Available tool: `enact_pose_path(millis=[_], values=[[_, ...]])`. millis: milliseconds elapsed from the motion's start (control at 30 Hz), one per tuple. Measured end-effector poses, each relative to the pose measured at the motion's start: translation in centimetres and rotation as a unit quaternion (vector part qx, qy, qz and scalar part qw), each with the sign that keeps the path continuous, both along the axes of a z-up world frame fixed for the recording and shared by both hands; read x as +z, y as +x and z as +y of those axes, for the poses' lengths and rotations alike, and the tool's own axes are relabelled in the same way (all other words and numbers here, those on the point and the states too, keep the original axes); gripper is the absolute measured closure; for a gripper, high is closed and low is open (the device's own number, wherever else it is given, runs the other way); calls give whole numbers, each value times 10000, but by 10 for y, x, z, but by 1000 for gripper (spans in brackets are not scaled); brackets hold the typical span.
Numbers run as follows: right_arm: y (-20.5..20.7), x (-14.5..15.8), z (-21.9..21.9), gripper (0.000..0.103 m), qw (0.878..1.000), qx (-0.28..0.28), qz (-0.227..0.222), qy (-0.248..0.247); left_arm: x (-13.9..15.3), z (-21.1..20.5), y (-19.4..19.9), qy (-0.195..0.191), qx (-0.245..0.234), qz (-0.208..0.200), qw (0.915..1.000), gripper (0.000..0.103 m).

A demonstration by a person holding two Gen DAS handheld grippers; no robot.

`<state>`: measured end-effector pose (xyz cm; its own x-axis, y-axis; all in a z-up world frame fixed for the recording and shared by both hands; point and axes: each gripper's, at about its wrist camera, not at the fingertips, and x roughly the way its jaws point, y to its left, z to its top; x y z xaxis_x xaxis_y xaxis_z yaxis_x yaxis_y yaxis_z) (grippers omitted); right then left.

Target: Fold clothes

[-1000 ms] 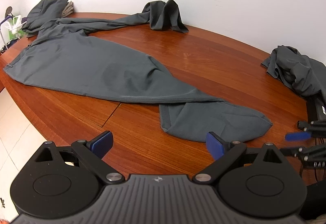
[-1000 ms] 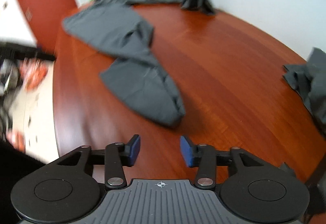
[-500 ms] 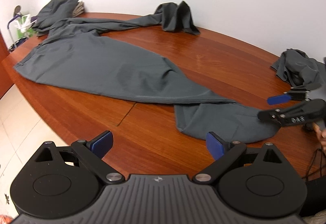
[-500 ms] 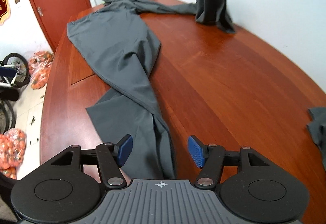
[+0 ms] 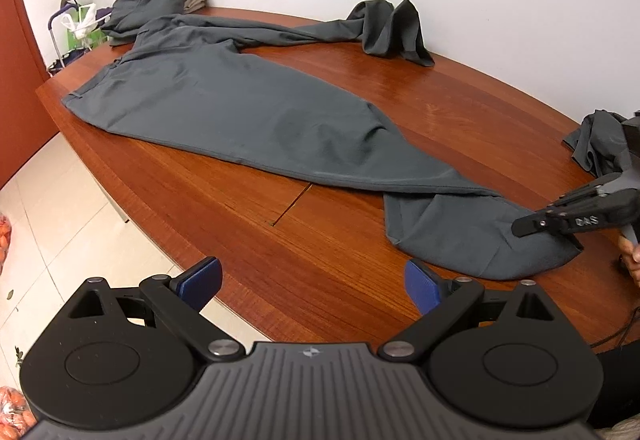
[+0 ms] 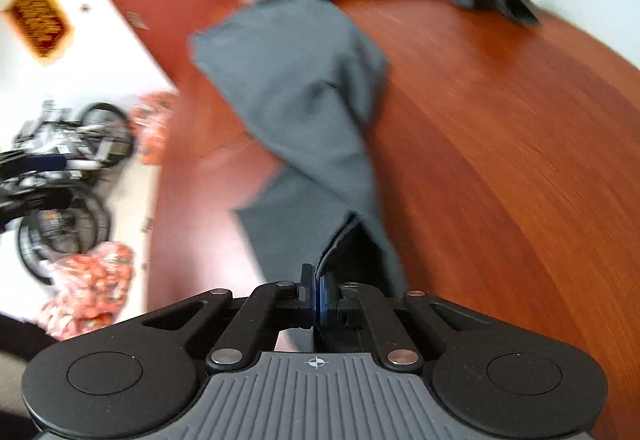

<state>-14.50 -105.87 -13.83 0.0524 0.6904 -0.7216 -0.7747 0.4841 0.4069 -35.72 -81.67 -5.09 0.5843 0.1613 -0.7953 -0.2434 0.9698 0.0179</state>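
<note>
1. Pinching the hem of the grey trousers (image 6: 296, 88), your right claw (image 6: 316, 294) has its pads pressed together on the cloth.
2. Your left claw (image 5: 312, 280) hangs spread wide above the counter (image 5: 460, 112) edge.
3. Trousers lie stretched lengthwise across the counter, another grey garment (image 5: 600, 144) well apart.

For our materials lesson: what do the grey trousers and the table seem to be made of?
Grey trousers: thin woven fabric, probably synthetic, matte; it drapes in soft folds. Table: reddish wood or veneer, glossy; grain lines and reflections show.
</note>
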Motion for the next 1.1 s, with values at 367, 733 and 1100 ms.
enact_pose_path(millis=[367, 733, 1100], values=[[-100, 27, -9, 97, 9586, 2644, -955, -445, 1, -16, 16, 129, -651, -168, 9977, 5], [-125, 10, -45, 65, 9866, 1226, -523, -940, -22, -43, 66, 590, -2103, -94, 9758, 5], [-137, 2, -68, 64, 9669, -2270, 35, -1165, -70, -65, 109, 845, -3303, 98, 9400, 5]])
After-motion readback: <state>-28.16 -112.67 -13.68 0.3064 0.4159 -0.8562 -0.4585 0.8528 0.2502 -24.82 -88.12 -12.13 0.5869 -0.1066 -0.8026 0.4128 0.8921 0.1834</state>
